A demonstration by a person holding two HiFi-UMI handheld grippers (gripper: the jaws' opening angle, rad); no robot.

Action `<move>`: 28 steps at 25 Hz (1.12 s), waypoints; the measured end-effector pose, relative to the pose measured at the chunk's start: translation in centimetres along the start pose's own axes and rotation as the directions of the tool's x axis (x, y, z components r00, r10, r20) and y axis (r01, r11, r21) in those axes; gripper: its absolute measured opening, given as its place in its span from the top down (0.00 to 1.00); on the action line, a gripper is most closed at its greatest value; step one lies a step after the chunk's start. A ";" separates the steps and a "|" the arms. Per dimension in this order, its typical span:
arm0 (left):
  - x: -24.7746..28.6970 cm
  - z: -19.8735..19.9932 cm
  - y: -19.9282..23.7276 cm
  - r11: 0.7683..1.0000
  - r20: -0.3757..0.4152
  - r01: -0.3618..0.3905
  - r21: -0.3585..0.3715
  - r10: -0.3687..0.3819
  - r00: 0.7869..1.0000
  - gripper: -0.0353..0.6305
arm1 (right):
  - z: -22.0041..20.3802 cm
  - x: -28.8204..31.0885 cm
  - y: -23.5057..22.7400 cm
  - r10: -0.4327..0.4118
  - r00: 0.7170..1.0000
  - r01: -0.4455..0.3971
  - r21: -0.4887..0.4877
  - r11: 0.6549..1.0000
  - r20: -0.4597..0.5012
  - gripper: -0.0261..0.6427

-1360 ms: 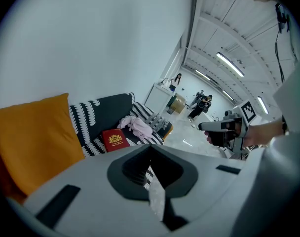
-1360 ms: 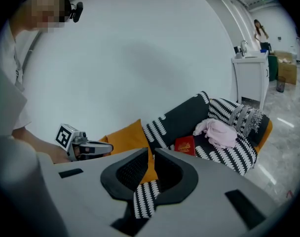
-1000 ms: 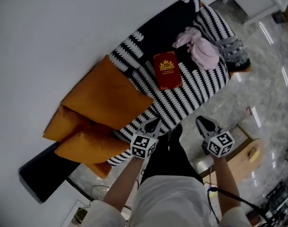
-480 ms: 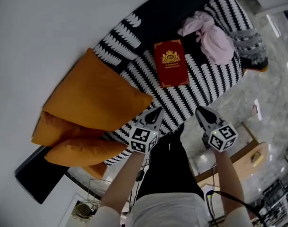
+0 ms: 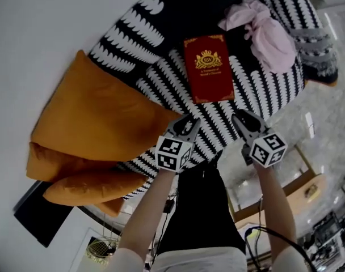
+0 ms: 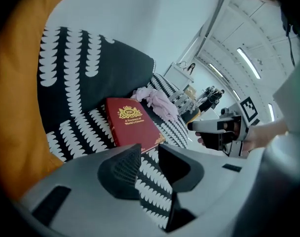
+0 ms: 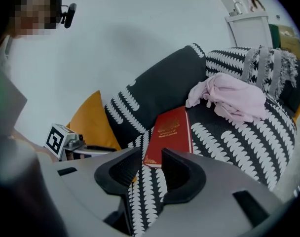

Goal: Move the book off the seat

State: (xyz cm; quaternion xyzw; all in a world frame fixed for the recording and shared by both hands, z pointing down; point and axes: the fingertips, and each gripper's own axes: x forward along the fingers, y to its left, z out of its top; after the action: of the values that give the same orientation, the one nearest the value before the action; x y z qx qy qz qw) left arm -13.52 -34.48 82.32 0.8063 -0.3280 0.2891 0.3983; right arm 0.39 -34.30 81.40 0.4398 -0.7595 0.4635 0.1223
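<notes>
A red hardback book (image 5: pixel 208 68) with a gold crest lies flat on the black-and-white patterned seat (image 5: pixel 249 92). It also shows in the left gripper view as the book (image 6: pixel 130 125) and in the right gripper view as the book (image 7: pixel 168 136). My left gripper (image 5: pixel 188 123) hovers over the seat's front edge, short of the book's near end. My right gripper (image 5: pixel 243 119) hangs level with it to the right. The jaws of both the left gripper (image 6: pixel 149 152) and the right gripper (image 7: pixel 151 157) have just been opening, and nothing lies between them.
Orange cushions (image 5: pixel 93 118) are piled at the seat's left. A pink cloth (image 5: pixel 269 33) lies just right of the book, with a grey striped throw (image 5: pixel 311 41) beyond it. A low wooden table (image 5: pixel 303 188) stands on the marble floor at the right.
Both grippers have dropped and moved in toward the seat's front edge, and the book looms larger. Their jaws were shut and now stand apart.
</notes>
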 end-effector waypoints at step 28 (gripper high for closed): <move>11.5 -3.8 6.1 0.967 -0.123 0.121 -0.224 -0.151 0.981 0.48 | -5.2 10.5 -8.9 -0.064 0.994 0.083 0.223 0.971 -0.090 0.49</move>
State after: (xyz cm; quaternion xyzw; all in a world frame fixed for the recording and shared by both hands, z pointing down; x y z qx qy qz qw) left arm -11.81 -37.65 95.44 0.7569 -0.2727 0.2793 0.5241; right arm 0.06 -37.51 95.71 0.4592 -0.6794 0.5597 0.1197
